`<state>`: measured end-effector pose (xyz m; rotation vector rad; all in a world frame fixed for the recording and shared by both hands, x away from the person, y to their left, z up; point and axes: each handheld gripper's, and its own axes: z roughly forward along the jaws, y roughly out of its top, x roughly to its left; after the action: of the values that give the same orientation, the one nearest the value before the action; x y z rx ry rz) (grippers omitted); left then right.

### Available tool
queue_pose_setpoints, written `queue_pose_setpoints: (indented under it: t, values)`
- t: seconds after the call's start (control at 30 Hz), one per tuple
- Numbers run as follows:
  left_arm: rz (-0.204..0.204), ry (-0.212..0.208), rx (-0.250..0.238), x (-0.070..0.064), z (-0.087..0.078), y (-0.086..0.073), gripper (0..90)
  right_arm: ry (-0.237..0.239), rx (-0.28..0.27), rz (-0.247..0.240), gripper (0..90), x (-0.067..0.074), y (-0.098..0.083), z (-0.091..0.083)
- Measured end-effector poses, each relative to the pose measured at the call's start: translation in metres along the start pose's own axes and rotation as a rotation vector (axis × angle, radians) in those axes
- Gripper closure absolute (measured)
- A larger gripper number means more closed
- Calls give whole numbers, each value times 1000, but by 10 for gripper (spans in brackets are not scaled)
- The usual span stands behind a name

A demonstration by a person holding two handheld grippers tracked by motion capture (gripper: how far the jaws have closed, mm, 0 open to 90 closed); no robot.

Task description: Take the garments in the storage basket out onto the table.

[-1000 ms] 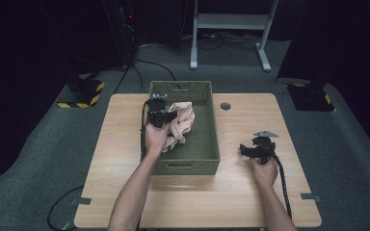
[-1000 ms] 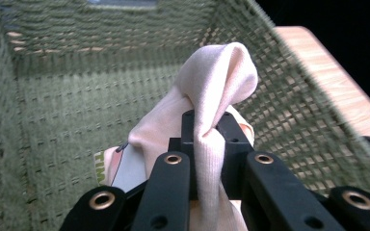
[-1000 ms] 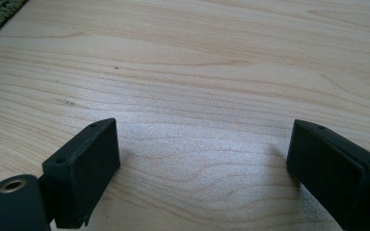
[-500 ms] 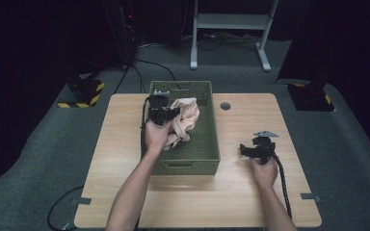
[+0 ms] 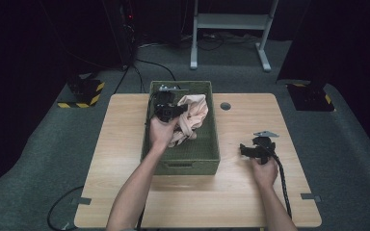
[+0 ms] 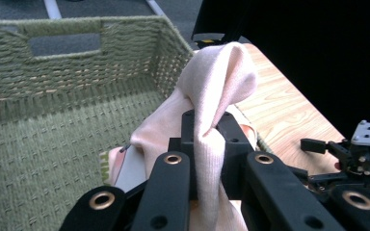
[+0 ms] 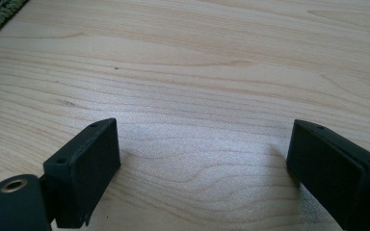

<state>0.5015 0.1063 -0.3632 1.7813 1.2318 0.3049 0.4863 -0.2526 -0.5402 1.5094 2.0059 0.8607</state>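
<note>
Over the green woven basket (image 5: 211,155), near the table's far-left middle, my left gripper (image 5: 166,111) had its jaws pinched tight on a fold of the pink cloth (image 5: 191,118). From the left gripper view, the cloth (image 6: 212,96) rose from between the jaws, peaked in a soft hump above them, and draped back down toward the basket floor (image 6: 43,144). Its long axis ran roughly near-to-far inside the basket, slightly slanted, with the bunched bulk toward the far right and a narrower tail trailing to the near side. That tail rested on the basket's bottom, so the cloth was only partly raised. Well to the right, my right gripper (image 5: 257,147) sat low on the bare wooden table (image 5: 250,207), apart from the basket. Its jaws stood spread wide with nothing between them but wood grain (image 7: 202,139).
</note>
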Motion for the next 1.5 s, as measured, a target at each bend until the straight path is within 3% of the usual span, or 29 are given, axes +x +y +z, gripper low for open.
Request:
queue_pose_setpoints:
  t: [0.63, 1.13, 1.5]
  values:
    - [40, -124, -18, -38, 11, 23, 841, 0, 0, 0, 111, 0, 0, 0]
    - [75, -186, -47, -69, 16, 43, 841, 0, 1, 0, 110, 0, 0, 0]
    - [79, -221, -64, -82, 18, 54, 840, -1, 0, 0, 110, 0, 0, 0]
